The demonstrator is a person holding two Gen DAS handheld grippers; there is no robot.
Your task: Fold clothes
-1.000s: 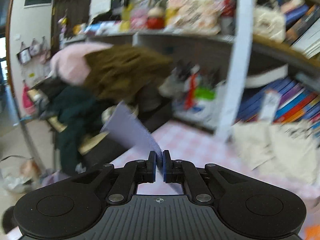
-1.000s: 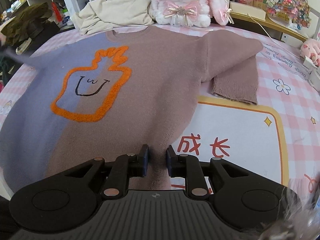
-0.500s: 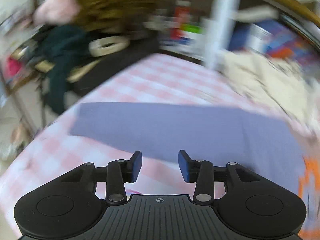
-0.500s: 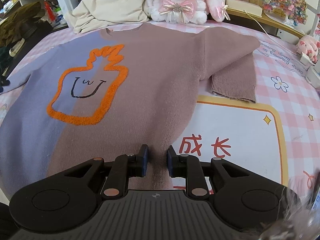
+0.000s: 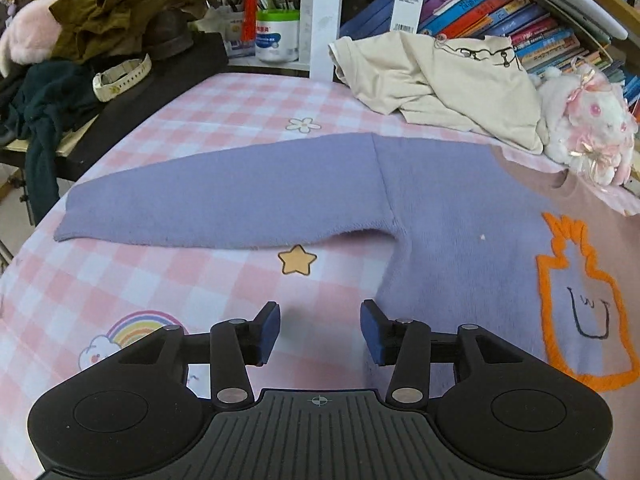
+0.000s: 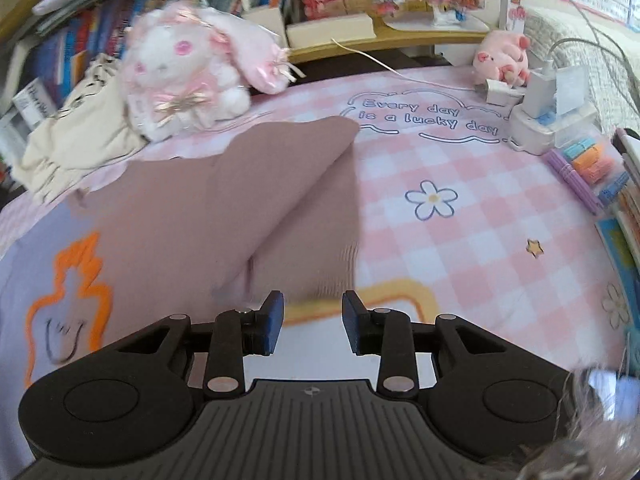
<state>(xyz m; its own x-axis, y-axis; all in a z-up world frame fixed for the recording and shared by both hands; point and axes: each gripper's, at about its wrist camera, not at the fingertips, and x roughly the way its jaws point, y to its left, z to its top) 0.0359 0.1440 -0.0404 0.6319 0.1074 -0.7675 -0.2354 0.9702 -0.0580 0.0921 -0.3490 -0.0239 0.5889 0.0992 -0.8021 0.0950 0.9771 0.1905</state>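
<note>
A two-tone sweater lies flat on the pink checked tablecloth (image 5: pixel 192 120), purple half (image 5: pixel 460 220) in the left wrist view, brown half (image 6: pixel 180 216) in the right wrist view, with an orange outlined figure (image 5: pixel 580 300) on its chest. The purple sleeve (image 5: pixel 224 200) is spread out to the left. The brown sleeve (image 6: pixel 316 216) is folded down, cuff near my right gripper. My left gripper (image 5: pixel 320 332) is open and empty over the cloth below the purple sleeve. My right gripper (image 6: pixel 313 320) is open and empty just short of the brown cuff.
A cream garment (image 5: pixel 440 80) and a white-pink plush rabbit (image 6: pixel 180 76) lie behind the sweater. Bookshelves (image 5: pixel 500 20) stand at the back. A pile of dark clothes (image 5: pixel 60 80) sits left. A pink pig toy (image 6: pixel 504 58), a charger and boxes (image 6: pixel 548 116) sit right.
My left gripper let go of the purple sleeve, which now lies flat, and opened wide. My right gripper opened and swung right from the sweater's hem toward the brown cuff.
</note>
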